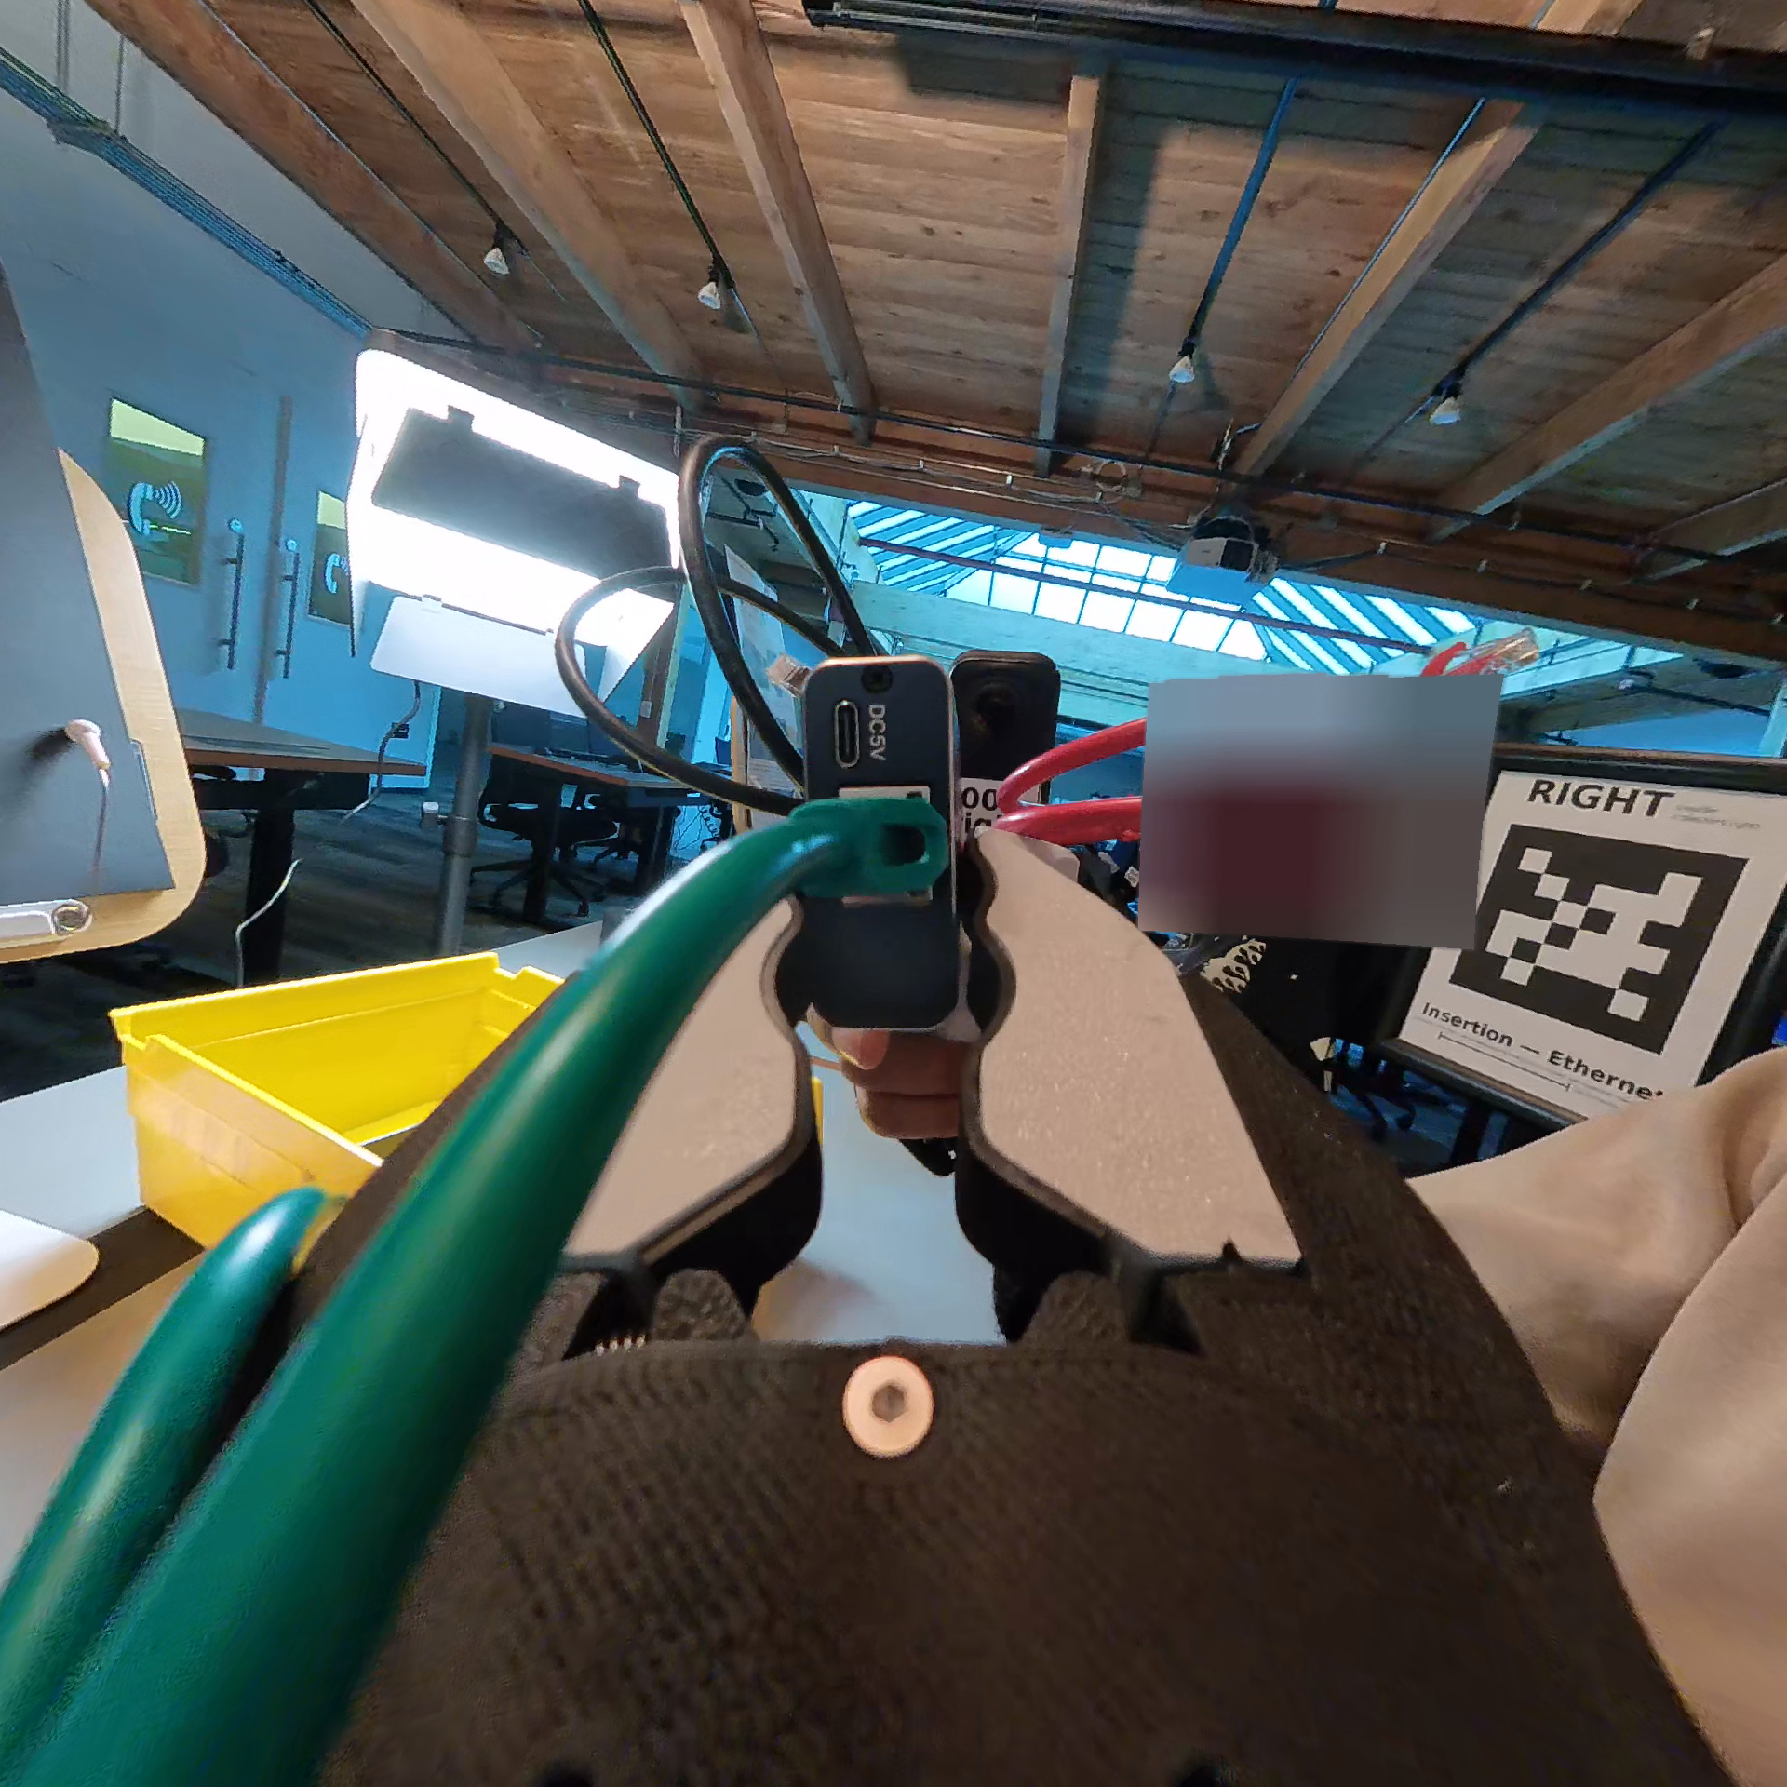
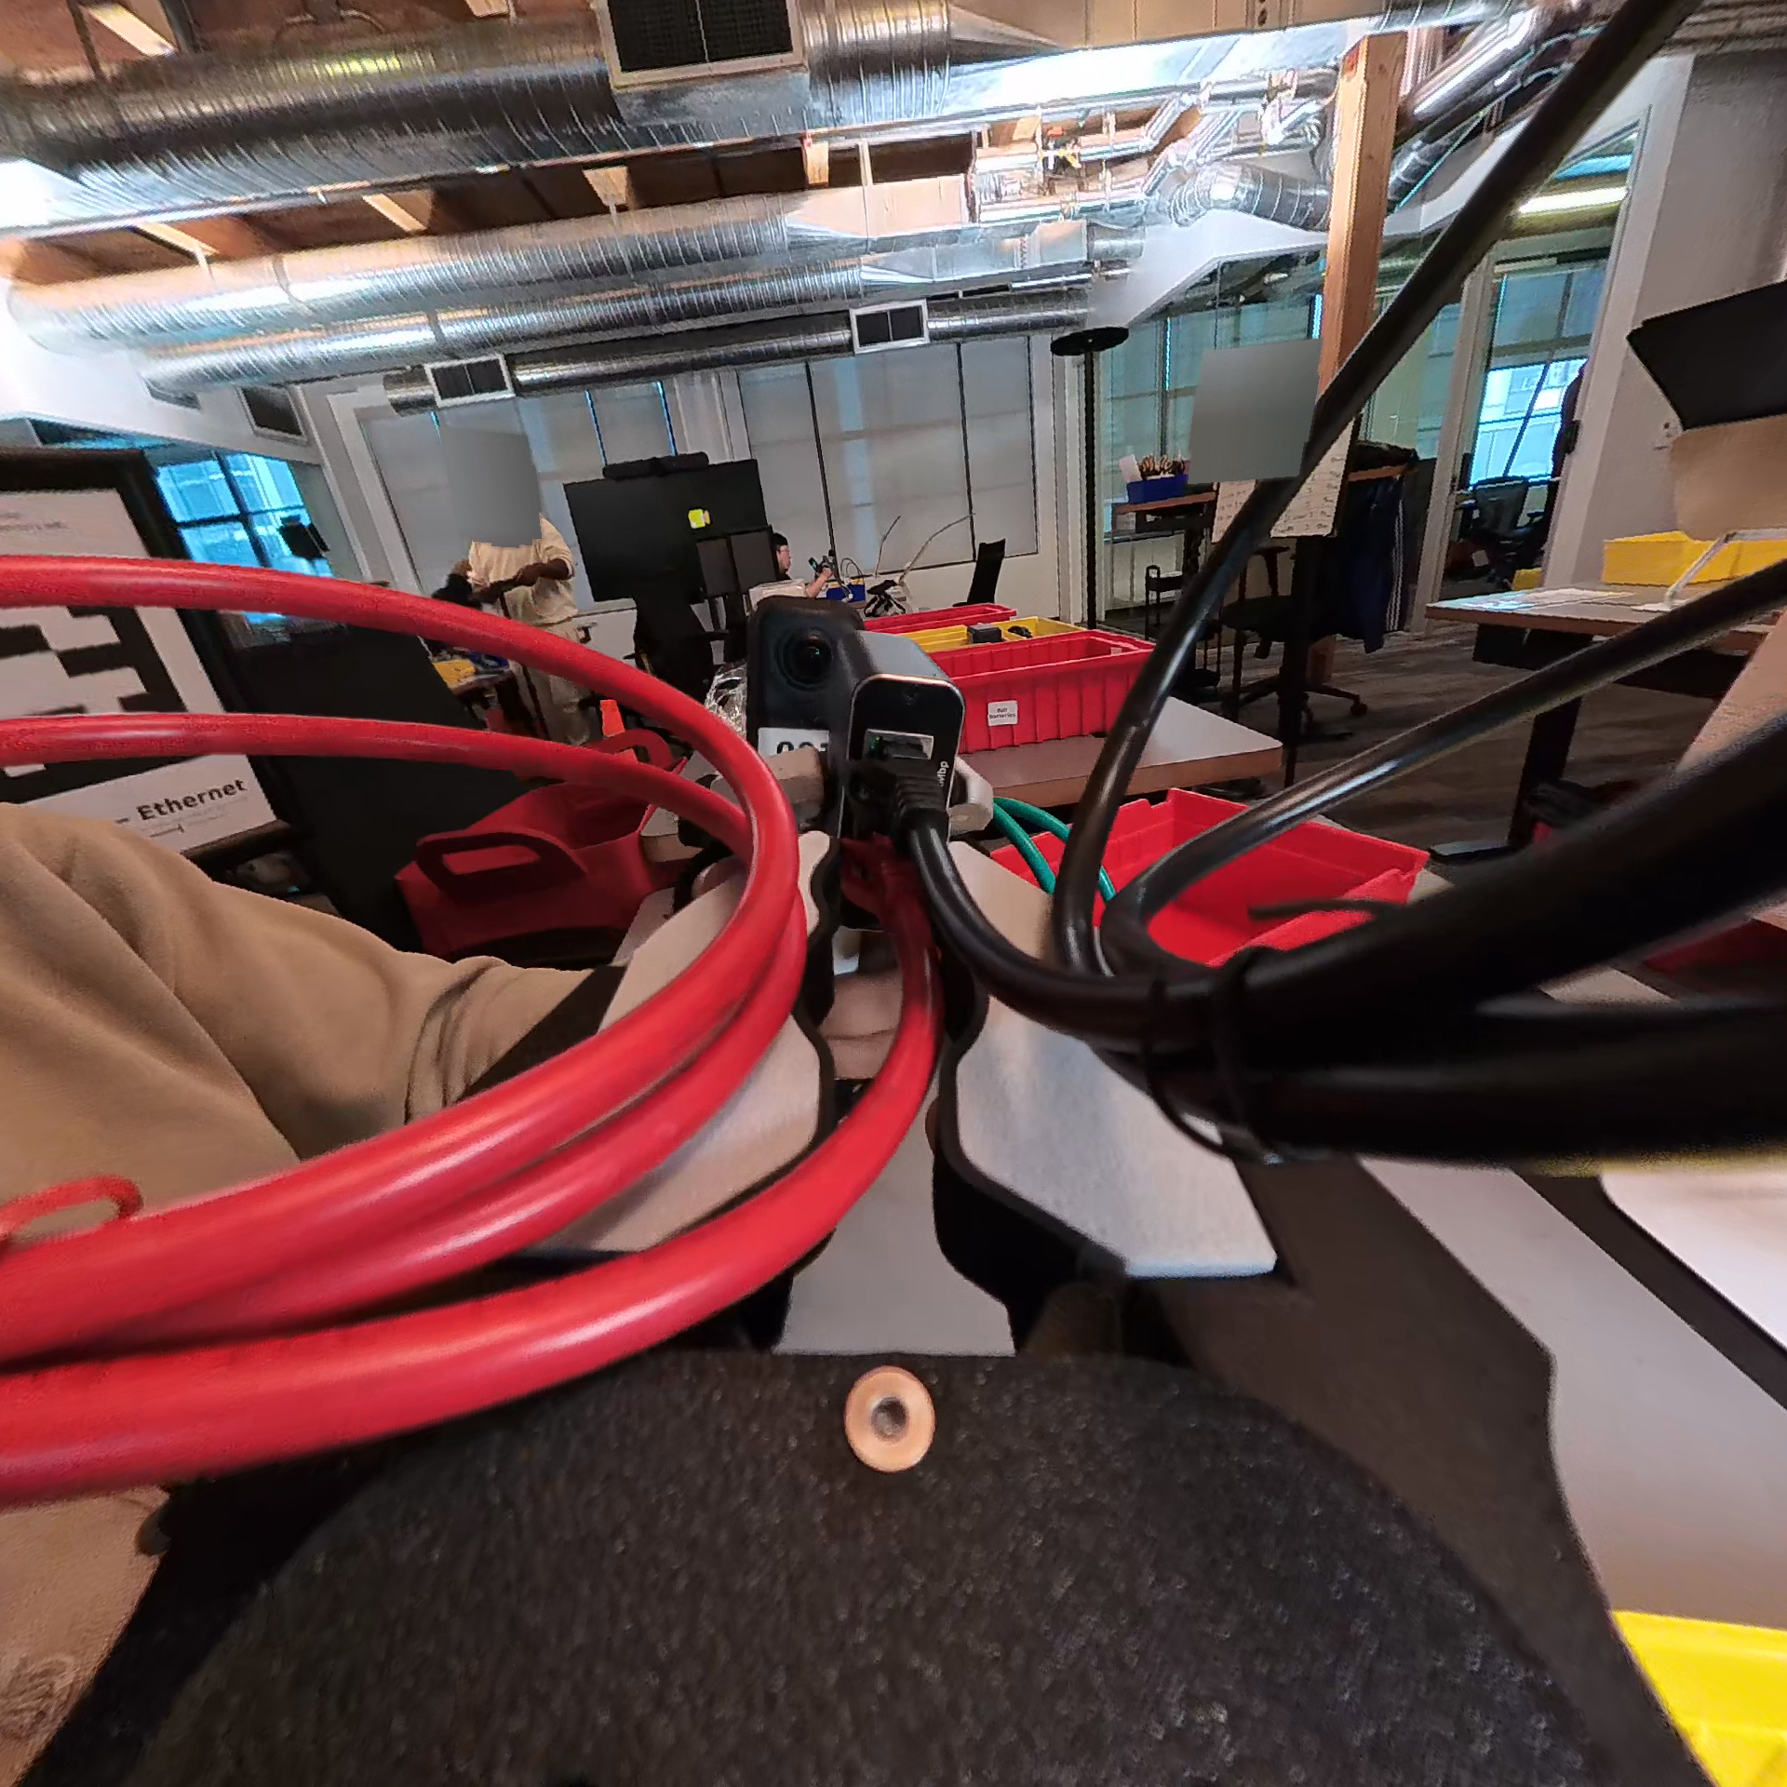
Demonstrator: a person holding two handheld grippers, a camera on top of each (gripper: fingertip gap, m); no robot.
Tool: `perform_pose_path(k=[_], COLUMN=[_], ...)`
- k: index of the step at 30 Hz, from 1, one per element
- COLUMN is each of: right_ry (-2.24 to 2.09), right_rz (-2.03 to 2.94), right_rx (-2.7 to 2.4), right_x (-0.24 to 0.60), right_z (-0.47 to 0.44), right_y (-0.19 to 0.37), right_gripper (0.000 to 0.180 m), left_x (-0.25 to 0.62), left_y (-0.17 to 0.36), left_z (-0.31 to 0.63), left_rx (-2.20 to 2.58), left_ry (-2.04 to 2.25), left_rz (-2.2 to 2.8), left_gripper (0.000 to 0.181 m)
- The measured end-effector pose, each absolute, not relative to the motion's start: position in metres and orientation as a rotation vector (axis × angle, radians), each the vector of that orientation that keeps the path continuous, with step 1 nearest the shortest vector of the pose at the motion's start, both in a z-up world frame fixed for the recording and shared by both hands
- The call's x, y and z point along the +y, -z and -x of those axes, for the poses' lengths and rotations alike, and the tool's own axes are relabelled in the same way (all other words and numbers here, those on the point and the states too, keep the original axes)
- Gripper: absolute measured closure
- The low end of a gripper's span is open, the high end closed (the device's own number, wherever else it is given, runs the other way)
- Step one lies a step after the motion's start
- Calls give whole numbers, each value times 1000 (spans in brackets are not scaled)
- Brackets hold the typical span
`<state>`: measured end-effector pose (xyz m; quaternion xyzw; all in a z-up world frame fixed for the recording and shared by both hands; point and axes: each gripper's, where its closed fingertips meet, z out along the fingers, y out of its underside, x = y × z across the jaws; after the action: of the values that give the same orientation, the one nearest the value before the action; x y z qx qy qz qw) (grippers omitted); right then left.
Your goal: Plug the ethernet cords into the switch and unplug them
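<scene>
1. Left wrist view: the left gripper (image 1: 885, 952) pinches the dark switch (image 1: 878, 841), held above the tabletop (image 1: 58, 1131); a green cord (image 1: 541, 1083) is plugged in, crossing a yellow bin (image 1: 319, 1054).
2. Right wrist view: the right gripper (image 2: 885, 952) clamps the same switch (image 2: 899, 745); the red cord (image 2: 483, 1112) and black cord (image 2: 1354, 1006) loop across, hiding its fingers.

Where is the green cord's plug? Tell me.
In the left wrist view, the green cord's plug sits at centre frame, plugged into the switch held between the left gripper's fingers, just below its USB-C port.
</scene>
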<state>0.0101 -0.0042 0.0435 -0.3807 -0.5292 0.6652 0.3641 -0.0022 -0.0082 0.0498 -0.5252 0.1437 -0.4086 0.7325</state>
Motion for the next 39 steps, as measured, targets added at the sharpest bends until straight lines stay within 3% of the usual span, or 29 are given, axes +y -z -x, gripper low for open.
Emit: perform_pose_path(k=[15,39], right_ry=[-1818,-1634], right_rz=[955,991], right_rx=[-1401,-1470], right_x=[-14,-8], right_z=[-10,-9], right_y=[-38,-31], right_gripper=[166,163], left_x=[-11,-6], left_y=[-48,-44], left_z=[-3,-4], left_rx=[387,349], left_ry=[870,889], left_rz=[1180,1252], left_gripper=[153,153])
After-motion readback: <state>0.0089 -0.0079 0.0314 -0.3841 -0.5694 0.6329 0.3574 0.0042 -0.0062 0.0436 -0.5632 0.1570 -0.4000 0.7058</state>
